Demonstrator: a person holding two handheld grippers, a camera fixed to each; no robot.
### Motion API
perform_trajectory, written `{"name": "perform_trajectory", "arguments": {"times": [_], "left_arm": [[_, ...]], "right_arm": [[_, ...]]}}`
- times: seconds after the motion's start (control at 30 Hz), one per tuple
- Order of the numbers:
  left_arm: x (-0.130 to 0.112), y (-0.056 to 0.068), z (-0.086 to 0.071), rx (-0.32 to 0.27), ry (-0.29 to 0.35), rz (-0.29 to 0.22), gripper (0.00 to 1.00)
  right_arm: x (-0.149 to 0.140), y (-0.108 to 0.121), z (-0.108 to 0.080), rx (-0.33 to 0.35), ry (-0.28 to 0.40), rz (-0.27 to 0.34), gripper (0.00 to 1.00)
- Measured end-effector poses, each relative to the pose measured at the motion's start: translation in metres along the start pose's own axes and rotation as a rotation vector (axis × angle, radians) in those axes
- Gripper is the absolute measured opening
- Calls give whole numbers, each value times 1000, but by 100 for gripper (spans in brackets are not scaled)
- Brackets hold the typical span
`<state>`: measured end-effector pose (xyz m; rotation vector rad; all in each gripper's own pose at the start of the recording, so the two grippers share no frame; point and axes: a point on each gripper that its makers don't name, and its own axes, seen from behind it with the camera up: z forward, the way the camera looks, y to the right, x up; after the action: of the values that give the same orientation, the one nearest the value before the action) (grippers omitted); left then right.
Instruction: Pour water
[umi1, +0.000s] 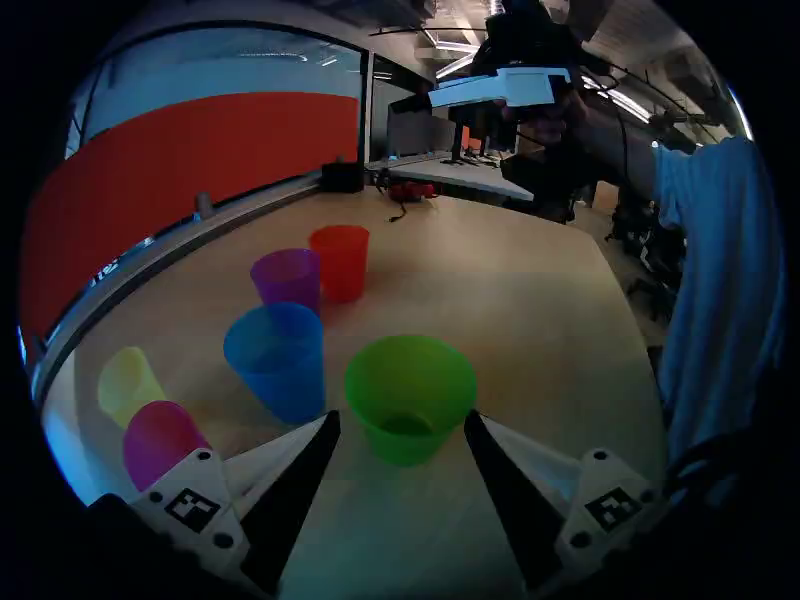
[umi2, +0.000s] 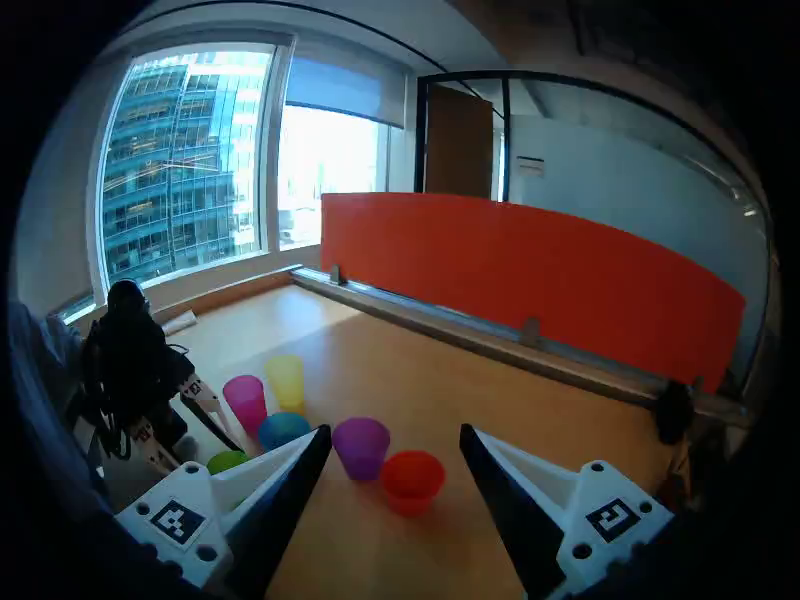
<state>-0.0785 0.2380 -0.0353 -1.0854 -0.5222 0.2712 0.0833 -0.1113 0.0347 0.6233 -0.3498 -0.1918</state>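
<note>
In the left gripper view, the left gripper (umi1: 401, 416) is released, its fingers on either side of the green cup (umi1: 410, 395) on the table (umi1: 520, 290). In the right gripper view, the right gripper (umi2: 395, 430) is also released, hanging above the purple cup (umi2: 360, 447) and red cup (umi2: 412, 480).

A long orange partition panel (umi2: 530, 270) stands on a grey metal rail (umi2: 480, 340) along the far edge of a pale wooden table (umi2: 420, 370). In the right gripper view, tall windows (umi2: 190, 160) left of the panel let in bright daylight and look out on a glass high-rise; a roller blind (umi2: 340, 90) covers the top of the pane nearest the panel. Behind the panel rise a dark-framed glass wall (umi2: 620, 160) and a wooden door (umi2: 458, 140). In the left gripper view, beyond the panel's end, a desk with a monitor (umi1: 410, 130) sits under ceiling strip lights (umi1: 455, 55).
</note>
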Motion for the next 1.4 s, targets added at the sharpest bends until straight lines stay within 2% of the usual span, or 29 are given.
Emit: {"name": "perform_trajectory", "arguments": {"times": [0.37, 0.67, 1.07, 1.27, 1.4], "left_arm": [[5, 3, 19, -8, 3, -17, 92], [12, 5, 23, -3, 7, -23, 92], [16, 1, 20, 27, -5, 34, 87], [29, 2, 8, 22, 35, 18, 87], [39, -1, -3, 31, 65, 7, 87]], "right_arm": [[-2, 1, 1, -1, -4, -2, 100], [-3, 4, 0, -6, -5, 3, 100], [-4, 4, -1, -4, -2, 1, 100], [-5, 1, 0, 1, -3, 1, 100], [-5, -2, 1, 6, 0, 0, 100]]}}
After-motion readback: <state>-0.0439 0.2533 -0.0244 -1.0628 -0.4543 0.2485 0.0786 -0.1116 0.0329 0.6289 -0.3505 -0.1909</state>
